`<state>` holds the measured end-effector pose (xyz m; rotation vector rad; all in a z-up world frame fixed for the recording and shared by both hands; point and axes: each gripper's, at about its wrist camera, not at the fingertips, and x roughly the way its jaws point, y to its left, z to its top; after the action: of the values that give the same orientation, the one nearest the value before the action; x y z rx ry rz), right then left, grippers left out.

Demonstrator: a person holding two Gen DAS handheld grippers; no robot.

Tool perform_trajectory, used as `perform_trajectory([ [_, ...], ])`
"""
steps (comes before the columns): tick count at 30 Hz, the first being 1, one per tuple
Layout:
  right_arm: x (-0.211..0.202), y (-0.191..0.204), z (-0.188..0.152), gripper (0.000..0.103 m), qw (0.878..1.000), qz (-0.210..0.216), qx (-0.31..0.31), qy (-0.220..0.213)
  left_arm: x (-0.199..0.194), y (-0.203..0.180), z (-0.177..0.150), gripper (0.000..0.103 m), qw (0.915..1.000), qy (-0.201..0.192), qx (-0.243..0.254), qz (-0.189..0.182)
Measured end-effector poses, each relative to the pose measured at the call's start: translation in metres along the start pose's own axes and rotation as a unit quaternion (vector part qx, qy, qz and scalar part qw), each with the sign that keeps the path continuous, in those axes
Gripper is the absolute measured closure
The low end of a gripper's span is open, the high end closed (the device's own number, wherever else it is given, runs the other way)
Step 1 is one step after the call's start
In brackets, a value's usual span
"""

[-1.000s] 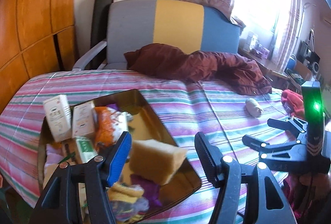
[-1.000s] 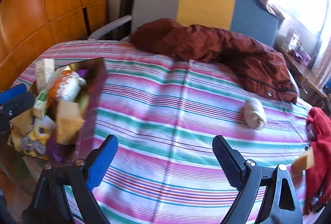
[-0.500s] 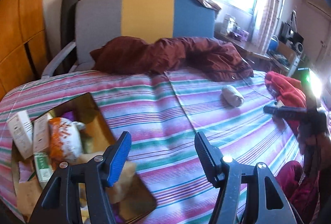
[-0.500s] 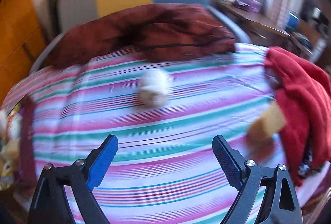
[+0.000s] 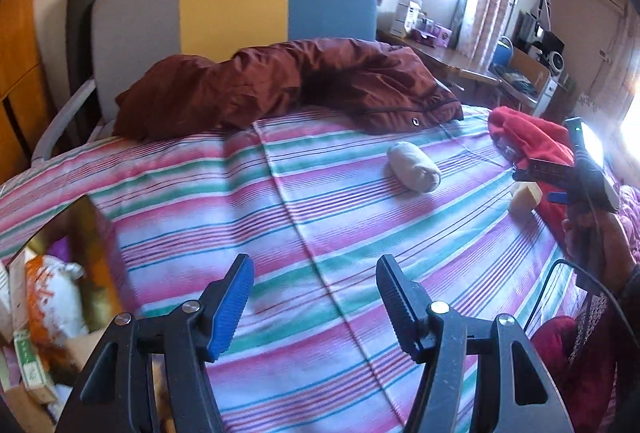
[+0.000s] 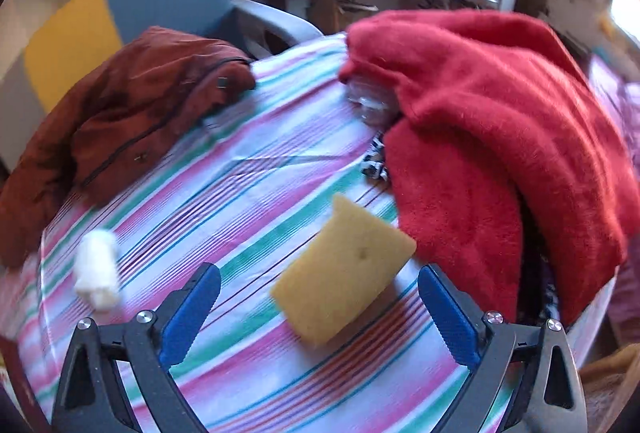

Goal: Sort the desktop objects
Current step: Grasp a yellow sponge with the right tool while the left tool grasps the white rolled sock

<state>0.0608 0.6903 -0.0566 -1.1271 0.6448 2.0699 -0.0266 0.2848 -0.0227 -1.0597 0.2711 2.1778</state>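
Observation:
A yellow sponge (image 6: pixel 344 273) lies on the striped bedspread (image 6: pixel 240 201), just ahead of my right gripper (image 6: pixel 320 309). Its jaws are opening wide and the pads do not touch the sponge. The left wrist view shows the same sponge (image 5: pixel 525 196) at the far right, with the right gripper (image 5: pixel 560 189) over it. My left gripper (image 5: pixel 314 293) hovers open over the bedspread (image 5: pixel 280 217), with nothing between its fingers. A white rolled cloth (image 5: pixel 414 168) lies mid-bed; the right wrist view has the roll (image 6: pixel 98 269) at the left. A gold-lined box (image 5: pixel 80 253) holds several packets at the lower left.
A dark red jacket (image 5: pixel 288 89) is heaped at the head of the bed before a grey, yellow and blue chair back (image 5: pixel 232 17). A bright red fleece (image 6: pixel 500 137) lies right beside the sponge. A cluttered desk (image 5: pixel 472 69) stands beyond the bed.
Both grippers swung right across the bed. The sponge the left gripper held now lies in the box. The right gripper rolled, closed in on the second sponge and widened its jaws.

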Motion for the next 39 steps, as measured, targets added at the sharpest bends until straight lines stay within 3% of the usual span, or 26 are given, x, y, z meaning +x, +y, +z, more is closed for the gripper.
perform_trajectory([
  [3, 0.021, -0.006, 0.001, 0.005, 1.0, 0.002, 0.017, 0.02, 0.013, -0.008, 0.01, 0.039, 0.9999, 0.003, 0.003, -0.009],
  [5, 0.03, -0.007, 0.0, 0.015, 0.999, 0.009, 0.017, 0.038, 0.025, -0.014, 0.018, 0.039, 0.9999, 0.007, 0.008, -0.013],
  [7, 0.032, -0.005, 0.0, 0.03, 0.999, -0.011, 0.001, 0.037, 0.034, -0.02, 0.024, 0.039, 0.9997, 0.009, 0.012, -0.019],
  [14, 0.027, -0.006, 0.0, 0.044, 0.999, -0.014, -0.01, 0.029, 0.079, -0.052, 0.051, 0.039, 0.9976, 0.024, 0.028, -0.058],
  [21, 0.012, 0.024, -0.004, 0.046, 0.997, 0.006, -0.078, -0.007, 0.128, -0.083, 0.079, 0.039, 0.9943, 0.049, 0.02, -0.092],
  [33, 0.01, 0.045, -0.005, 0.045, 0.992, 0.033, -0.12, -0.016, 0.208, -0.102, 0.107, 0.038, 0.9897, 0.099, -0.028, -0.1],
  [36, 0.011, 0.048, -0.005, 0.045, 0.991, 0.038, -0.126, -0.016, 0.222, -0.107, 0.105, 0.036, 0.9886, 0.107, -0.019, -0.104],
  [38, 0.012, 0.05, -0.006, 0.045, 0.99, 0.04, -0.131, -0.016, 0.219, -0.114, 0.102, 0.039, 0.9909, 0.092, 0.005, -0.098],
  [39, 0.012, 0.051, -0.006, 0.045, 0.99, 0.041, -0.134, -0.016, 0.219, -0.117, 0.099, 0.045, 0.9908, 0.091, 0.014, -0.099],
])
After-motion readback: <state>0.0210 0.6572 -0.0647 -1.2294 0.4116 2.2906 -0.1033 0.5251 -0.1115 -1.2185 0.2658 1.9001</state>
